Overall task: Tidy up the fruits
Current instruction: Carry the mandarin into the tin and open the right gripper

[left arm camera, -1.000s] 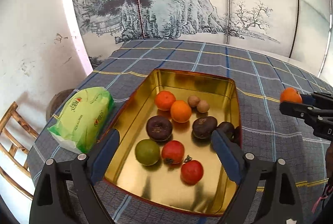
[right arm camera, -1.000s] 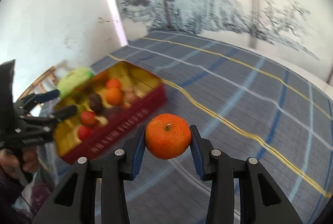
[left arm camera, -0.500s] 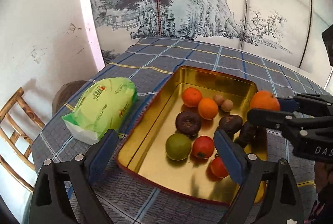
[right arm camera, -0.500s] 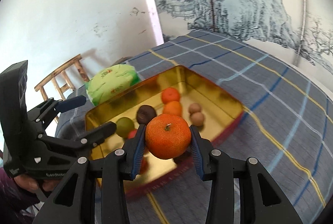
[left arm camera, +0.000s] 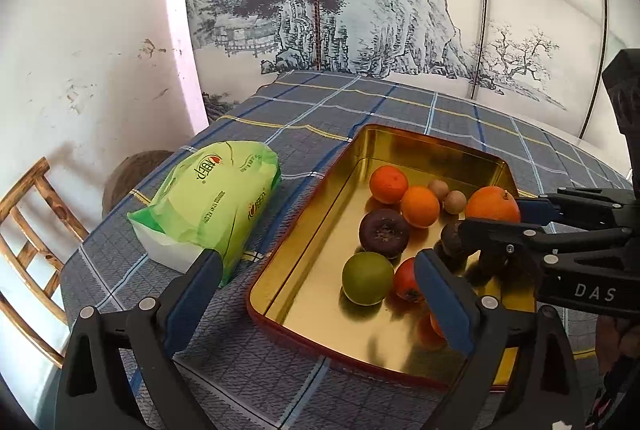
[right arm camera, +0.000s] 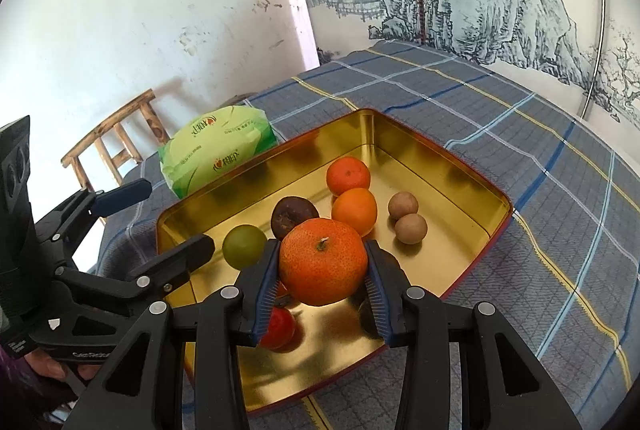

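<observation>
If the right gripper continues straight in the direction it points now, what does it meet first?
Probably the orange fruit in the gold tin, just beyond the tangerine that the right gripper holds. The dark fruit sits close beside that line; depth is unclear.

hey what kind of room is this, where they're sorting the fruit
Probably a lived-in home room, perhaps a dining corner. A table under a plaid tablecloth stands against a scuffed white wall, backed by panels painted with an ink landscape, with a wooden chair and a green tissue pack beside the gold tin.
</observation>
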Available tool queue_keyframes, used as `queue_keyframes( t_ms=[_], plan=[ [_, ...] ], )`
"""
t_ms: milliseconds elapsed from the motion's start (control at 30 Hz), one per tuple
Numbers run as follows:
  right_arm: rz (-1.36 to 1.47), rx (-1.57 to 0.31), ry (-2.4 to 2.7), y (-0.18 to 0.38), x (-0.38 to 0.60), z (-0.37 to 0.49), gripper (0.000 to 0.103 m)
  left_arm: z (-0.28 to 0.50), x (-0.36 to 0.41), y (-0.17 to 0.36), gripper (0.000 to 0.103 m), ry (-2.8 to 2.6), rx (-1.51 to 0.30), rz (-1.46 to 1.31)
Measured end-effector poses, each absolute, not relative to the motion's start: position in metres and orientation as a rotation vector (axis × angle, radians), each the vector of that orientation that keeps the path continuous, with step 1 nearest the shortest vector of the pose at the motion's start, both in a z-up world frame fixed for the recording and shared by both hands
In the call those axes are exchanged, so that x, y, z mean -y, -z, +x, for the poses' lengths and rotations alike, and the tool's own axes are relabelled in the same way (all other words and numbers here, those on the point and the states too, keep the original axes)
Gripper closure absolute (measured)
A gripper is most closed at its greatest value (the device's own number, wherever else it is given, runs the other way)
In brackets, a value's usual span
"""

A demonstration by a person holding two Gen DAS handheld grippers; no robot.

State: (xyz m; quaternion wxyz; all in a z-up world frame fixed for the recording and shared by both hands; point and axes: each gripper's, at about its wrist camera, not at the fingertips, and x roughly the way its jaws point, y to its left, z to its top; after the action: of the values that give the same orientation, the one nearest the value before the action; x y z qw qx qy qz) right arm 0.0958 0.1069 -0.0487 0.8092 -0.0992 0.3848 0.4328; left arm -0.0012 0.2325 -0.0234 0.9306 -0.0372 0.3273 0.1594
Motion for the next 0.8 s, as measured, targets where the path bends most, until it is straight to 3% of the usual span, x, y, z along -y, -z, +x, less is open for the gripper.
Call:
queue_keyframes(
  t_ms=[800],
  plan=[
    [-0.242, -0.851, -0.907, 0.059, -0.130, 0.106, 0.060, -0.005, -0.241, 0.035, 0.006, -0.365, -0.641, -0.038]
  ],
)
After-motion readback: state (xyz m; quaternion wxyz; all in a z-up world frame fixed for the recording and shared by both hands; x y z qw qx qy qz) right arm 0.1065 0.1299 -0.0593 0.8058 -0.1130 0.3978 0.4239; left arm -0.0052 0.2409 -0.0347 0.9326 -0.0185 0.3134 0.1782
